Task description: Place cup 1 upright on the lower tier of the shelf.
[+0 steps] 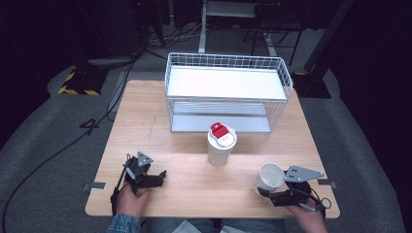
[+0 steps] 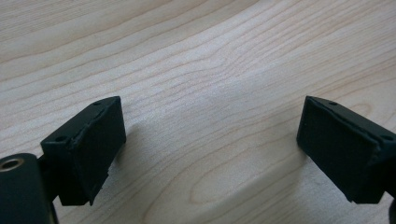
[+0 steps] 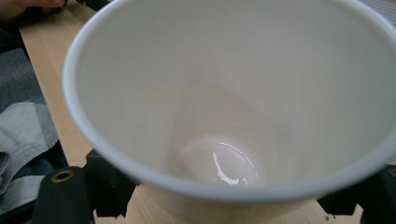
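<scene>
A white paper cup (image 1: 269,176) sits tilted at the table's front right, its mouth turned up toward me, and my right gripper (image 1: 266,186) is shut on it. In the right gripper view the empty cup (image 3: 243,93) shows its glossy inside, with a black jaw at each lower side and my right gripper (image 3: 233,198) around its base. A second white cup (image 1: 221,151) stands upright mid-table with a red-and-white pack (image 1: 219,131) resting on its top. My left gripper (image 1: 160,176) rests at the front left, open, nothing between its jaws; the left gripper (image 2: 210,123) faces bare wood.
A white wire two-tier rack (image 1: 226,92) stands at the back of the wooden table (image 1: 145,126), both shelves bare. A cable (image 1: 58,150) trails over the grey floor at left. A person's hands hold both grippers at the front edge.
</scene>
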The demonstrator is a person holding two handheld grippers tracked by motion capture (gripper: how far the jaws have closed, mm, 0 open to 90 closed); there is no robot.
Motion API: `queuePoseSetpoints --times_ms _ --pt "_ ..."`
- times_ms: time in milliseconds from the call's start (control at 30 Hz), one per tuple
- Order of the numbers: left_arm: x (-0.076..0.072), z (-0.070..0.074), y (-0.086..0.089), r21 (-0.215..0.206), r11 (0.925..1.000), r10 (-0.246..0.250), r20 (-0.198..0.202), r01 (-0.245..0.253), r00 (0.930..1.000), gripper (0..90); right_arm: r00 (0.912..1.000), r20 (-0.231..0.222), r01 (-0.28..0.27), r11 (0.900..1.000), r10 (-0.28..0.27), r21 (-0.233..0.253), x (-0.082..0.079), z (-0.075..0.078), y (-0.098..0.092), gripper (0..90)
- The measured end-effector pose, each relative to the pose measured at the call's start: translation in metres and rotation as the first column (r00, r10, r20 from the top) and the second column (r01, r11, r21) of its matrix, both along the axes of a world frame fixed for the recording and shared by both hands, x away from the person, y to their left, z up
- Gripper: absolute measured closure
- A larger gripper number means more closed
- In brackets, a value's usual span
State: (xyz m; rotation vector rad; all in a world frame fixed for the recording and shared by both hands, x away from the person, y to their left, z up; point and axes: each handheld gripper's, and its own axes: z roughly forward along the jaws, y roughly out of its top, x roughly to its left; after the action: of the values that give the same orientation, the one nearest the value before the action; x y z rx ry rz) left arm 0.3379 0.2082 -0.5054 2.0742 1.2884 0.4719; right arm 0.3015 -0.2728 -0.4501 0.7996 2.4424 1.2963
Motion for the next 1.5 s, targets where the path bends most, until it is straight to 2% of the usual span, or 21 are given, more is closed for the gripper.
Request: queuePoseSetpoints --times_ms 333,467,733,1033,1333,1500 --pt "0.0 0.0 0.0 0.0 1.0 0.0 -0.001 0.0 1.0 8.6 0.9998 0.02 -0.009 1.0 0.009 -0.009 0.015 0.019 0.009 22.7" --pt "0.0 0.0 0.0 0.0 1.0 0.0 0.0 0.0 1.0 8.6 0.9999 0.008 -0.007 1.0 0.007 0.007 0.023 0.026 0.01 22.7" --pt "0.0 0.0 0.0 0.0 1.0 0.0 0.0 0.0 1.0 8.6 1.0 0.008 0.0 1.0 0.0 0.003 0.039 0.038 0.012 22.7" --pt "0.0 0.0 0.0 0.0 1.0 0.0 0.0 0.0 1.0 8.6 0.9996 0.005 0.027 0.999 -0.027 0.017 0.063 0.047 0.015 22.7" --pt "0.0 0.0 0.0 0.0 1.0 0.0 0.0 0.0 1.0 8.6 0.9957 0.022 0.09 0.996 -0.09 -0.017 0.087 0.052 0.025 22.8" --pt "0.0 0.0 0.0 0.0 1.0 0.0 0.0 0.0 1.0 8.6 0.9946 0.024 0.102 0.995 -0.101 -0.025 0.096 0.054 0.028 22.8"
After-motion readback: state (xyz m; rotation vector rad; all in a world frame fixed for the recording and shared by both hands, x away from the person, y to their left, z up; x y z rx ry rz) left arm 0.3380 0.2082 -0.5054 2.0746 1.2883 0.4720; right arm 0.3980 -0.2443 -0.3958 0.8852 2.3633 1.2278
